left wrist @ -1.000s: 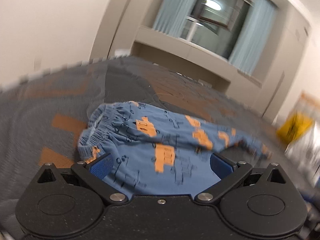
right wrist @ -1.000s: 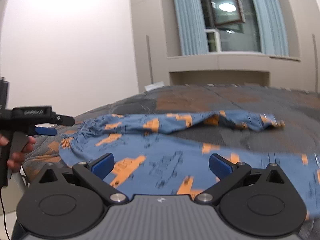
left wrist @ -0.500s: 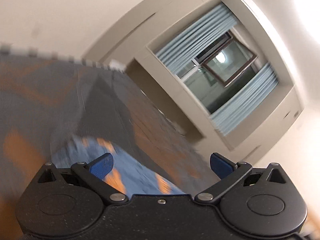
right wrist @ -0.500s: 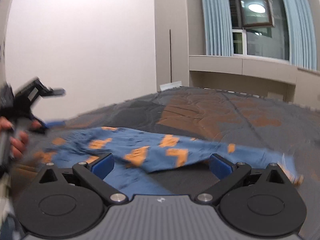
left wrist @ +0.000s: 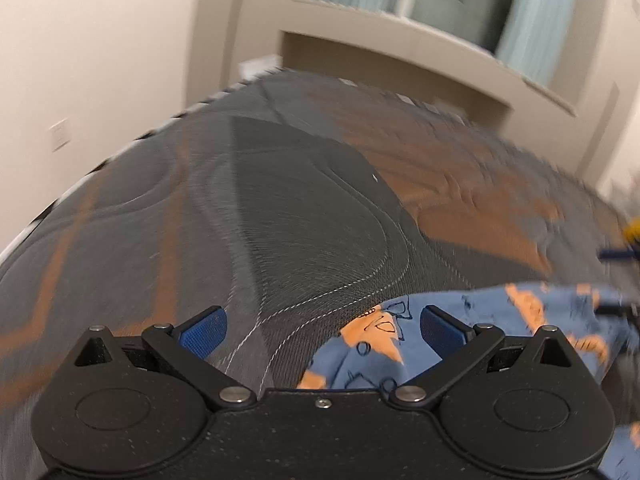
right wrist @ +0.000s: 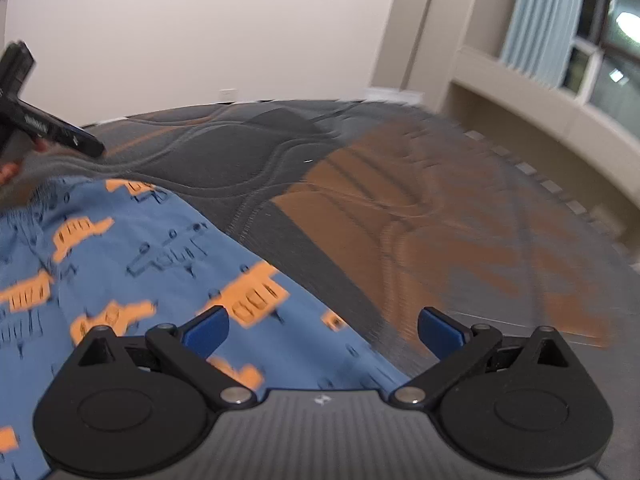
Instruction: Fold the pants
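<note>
Pants (right wrist: 120, 264) lie spread on the bed (right wrist: 400, 220), running off to the near left of the right gripper (right wrist: 322, 330). The left gripper (left wrist: 322, 326) sees them low right. Both grippers gape wide, holding nothing; the right looks nearer the cloth.

The left gripper (left wrist: 320, 326) hangs over a quilted grey-and-orange bedspread (left wrist: 280, 208), its blue-padded fingers (left wrist: 202, 330) spread wide with nothing between them but cloth below; blue pants (left wrist: 500, 320) printed with orange vehicles lie at the lower right, one edge reaching under the right finger; a window (left wrist: 452, 0) with pale blue curtains (left wrist: 528, 24) sits beyond, blurred.
</note>
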Demonstrator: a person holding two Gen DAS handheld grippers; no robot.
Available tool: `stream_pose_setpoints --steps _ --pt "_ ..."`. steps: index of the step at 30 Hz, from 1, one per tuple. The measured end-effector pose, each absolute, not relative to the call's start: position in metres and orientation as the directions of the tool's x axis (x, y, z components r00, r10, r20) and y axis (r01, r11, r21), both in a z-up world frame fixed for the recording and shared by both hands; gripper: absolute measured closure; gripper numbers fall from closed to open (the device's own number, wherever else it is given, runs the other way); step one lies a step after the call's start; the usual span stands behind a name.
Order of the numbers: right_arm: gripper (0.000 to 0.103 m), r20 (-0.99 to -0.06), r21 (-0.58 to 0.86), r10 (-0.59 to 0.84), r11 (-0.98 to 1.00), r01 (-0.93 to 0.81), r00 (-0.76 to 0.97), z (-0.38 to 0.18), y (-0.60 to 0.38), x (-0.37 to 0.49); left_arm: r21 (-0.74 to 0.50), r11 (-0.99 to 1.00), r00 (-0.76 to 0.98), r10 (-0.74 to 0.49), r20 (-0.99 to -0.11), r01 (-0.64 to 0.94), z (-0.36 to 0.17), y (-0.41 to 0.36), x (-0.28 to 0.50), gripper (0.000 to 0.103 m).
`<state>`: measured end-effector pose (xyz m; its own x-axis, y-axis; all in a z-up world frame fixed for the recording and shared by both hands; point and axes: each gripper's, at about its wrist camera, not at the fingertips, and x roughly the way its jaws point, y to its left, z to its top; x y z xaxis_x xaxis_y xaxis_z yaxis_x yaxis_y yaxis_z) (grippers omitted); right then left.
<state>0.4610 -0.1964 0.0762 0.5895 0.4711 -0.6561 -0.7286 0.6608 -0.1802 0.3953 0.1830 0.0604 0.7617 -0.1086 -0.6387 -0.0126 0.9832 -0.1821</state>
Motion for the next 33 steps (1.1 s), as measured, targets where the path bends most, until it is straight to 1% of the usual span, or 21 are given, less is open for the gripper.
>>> stream_pose_setpoints --steps 2,3,4,5,8,10,13,18,19,20,22,23,24,25,26,28,29,30,31,32,33 --pt "0.017 -0.69 -0.13 0.496 0.632 -0.764 0.527 0.068 -0.186 0.479 -0.115 0.993 0.728 -0.092 -0.679 0.018 0.054 0.18 0.414 0.001" --pt "0.02 -0.698 -0.115 0.501 0.627 -0.77 0.512 0.065 -0.181 0.486 -0.089 0.996 0.72 -0.067 -0.69 0.008 0.051 0.18 0.421 0.001" --pt "0.026 -0.703 -0.103 0.505 0.624 -0.775 0.5 0.06 -0.177 0.493 -0.076 0.997 0.714 -0.053 -0.698 0.0 0.046 0.182 0.427 0.001" --pt "0.028 -0.709 -0.101 0.505 0.618 -0.78 0.492 0.058 -0.172 0.498 -0.085 0.996 0.713 -0.062 -0.699 0.004 0.043 0.186 0.431 0.002" --pt "0.028 -0.733 -0.119 0.5 0.575 -0.81 0.462 0.049 -0.164 0.507 -0.156 0.987 0.707 -0.143 -0.693 0.047 0.045 0.192 0.437 0.006" --pt "0.028 -0.743 -0.133 0.492 0.557 -0.82 0.454 0.045 -0.162 0.512 -0.173 0.979 0.711 -0.195 -0.675 0.105 0.049 0.19 0.436 0.006" --pt "0.028 -0.755 -0.109 0.488 0.567 -0.817 0.439 0.042 -0.163 0.524 -0.135 0.97 0.702 -0.239 -0.671 0.201 0.055 0.175 0.435 0.007" --pt "0.03 -0.772 -0.121 0.447 0.594 -0.795 0.452 0.041 -0.182 0.534 -0.108 0.949 0.666 -0.287 -0.688 0.297 0.053 0.15 0.449 0.007" --pt "0.032 -0.772 -0.129 0.433 0.609 -0.782 0.465 0.041 -0.188 0.537 -0.102 0.945 0.657 -0.29 -0.695 0.31 0.051 0.144 0.454 0.007" --pt "0.036 -0.773 -0.128 0.425 0.623 -0.771 0.472 0.042 -0.194 0.54 -0.096 0.943 0.648 -0.291 -0.704 0.319 0.05 0.139 0.459 0.008" --pt "0.046 -0.775 -0.12 0.406 0.657 -0.744 0.484 0.042 -0.21 0.548 -0.086 0.934 0.622 -0.297 -0.725 0.346 0.045 0.13 0.467 0.015" --pt "0.048 -0.778 -0.12 0.396 0.67 -0.733 0.488 0.041 -0.217 0.55 -0.086 0.929 0.6 -0.301 -0.741 0.361 0.041 0.126 0.472 0.022" --pt "0.049 -0.783 -0.114 0.387 0.68 -0.725 0.487 0.04 -0.225 0.552 -0.091 0.924 0.581 -0.307 -0.754 0.371 0.039 0.124 0.474 0.032" --pt "0.049 -0.788 -0.106 0.389 0.679 -0.727 0.478 0.039 -0.231 0.553 -0.101 0.917 0.56 -0.32 -0.764 0.386 0.036 0.12 0.475 0.037" --pt "0.049 -0.79 -0.094 0.398 0.673 -0.733 0.467 0.038 -0.237 0.553 -0.108 0.911 0.546 -0.329 -0.771 0.398 0.035 0.119 0.474 0.047" --pt "0.049 -0.793 -0.069 0.419 0.66 -0.748 0.443 0.036 -0.247 0.552 -0.094 0.906 0.542 -0.328 -0.774 0.413 0.031 0.115 0.472 0.049" --pt "0.05 -0.798 -0.062 0.419 0.658 -0.751 0.433 0.035 -0.25 0.552 -0.091 0.906 0.543 -0.325 -0.774 0.412 0.031 0.115 0.473 0.054" --pt "0.051 -0.8 -0.059 0.419 0.657 -0.751 0.429 0.033 -0.251 0.553 -0.094 0.91 0.544 -0.322 -0.775 0.404 0.031 0.115 0.473 0.063" --pt "0.055 -0.799 -0.054 0.422 0.659 -0.75 0.429 0.032 -0.251 0.552 -0.101 0.915 0.545 -0.318 -0.776 0.391 0.031 0.115 0.474 0.068" --pt "0.065 -0.799 -0.05 0.426 0.657 -0.753 0.424 0.032 -0.249 0.551 -0.11 0.92 0.545 -0.316 -0.777 0.376 0.032 0.116 0.475 0.081" --pt "0.072 -0.801 -0.038 0.435 0.648 -0.761 0.411 0.032 -0.248 0.55 -0.117 0.924 0.543 -0.313 -0.779 0.364 0.032 0.117 0.476 0.093"
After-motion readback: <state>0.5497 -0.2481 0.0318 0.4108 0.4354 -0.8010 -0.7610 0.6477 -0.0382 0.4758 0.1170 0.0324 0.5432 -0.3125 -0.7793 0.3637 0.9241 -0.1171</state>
